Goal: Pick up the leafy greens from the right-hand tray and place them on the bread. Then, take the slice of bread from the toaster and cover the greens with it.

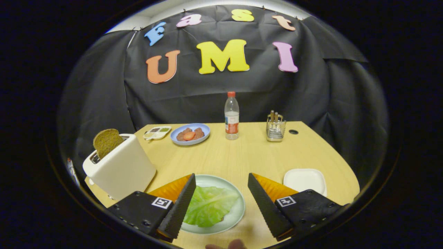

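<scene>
Here the gripper [221,192] hangs with its fingers spread wide and holding nothing, poised over a pale green plate [237,211] on the wooden table [242,155]. A lettuce leaf [209,205] lies on that plate, between the fingers and nearer the left one; whether bread sits under it cannot be told. Left of the plate stands a white toaster [121,169] with a brown bread slice [106,141] poking from its slot. Right of the plate sits a white tray [304,180]. Beyond the plate are a blue plate of food [190,134], a water bottle [232,116] and a wire utensil holder [276,127]
</scene>
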